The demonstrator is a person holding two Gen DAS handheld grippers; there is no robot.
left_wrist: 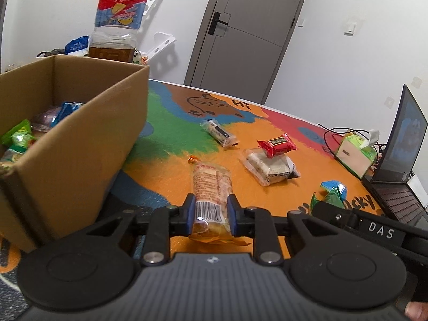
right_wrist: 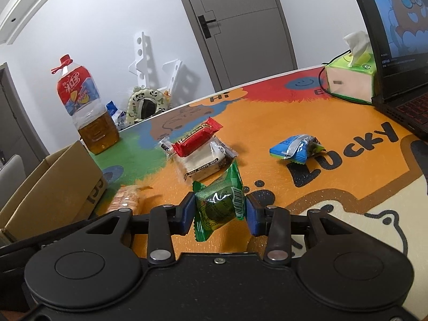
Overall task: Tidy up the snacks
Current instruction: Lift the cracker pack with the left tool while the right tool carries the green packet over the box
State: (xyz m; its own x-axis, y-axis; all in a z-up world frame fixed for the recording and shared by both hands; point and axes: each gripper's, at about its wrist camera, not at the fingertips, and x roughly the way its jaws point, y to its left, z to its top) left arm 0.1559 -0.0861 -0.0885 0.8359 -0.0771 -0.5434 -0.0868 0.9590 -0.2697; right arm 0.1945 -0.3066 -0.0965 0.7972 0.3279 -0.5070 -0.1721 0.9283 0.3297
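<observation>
Orange snack packet (left_wrist: 211, 195) points lengthwise away, clamped in left gripper (left_wrist: 211, 214) — right gripper (right_wrist: 220, 211) grips green packet (right_wrist: 220, 206); mat reads "Lucky".

The cardboard box (left_wrist: 80, 139) is cut off at the left edge, its wall hiding the snacks (left_wrist: 18, 136) inside.

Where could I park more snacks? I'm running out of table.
Free: the orange stretch between the red snack, the tissue box and the laptop; also the green patch beside the cardboard box. Crowded: the middle, where the red snack lies on the clear-wrapped cake.
</observation>
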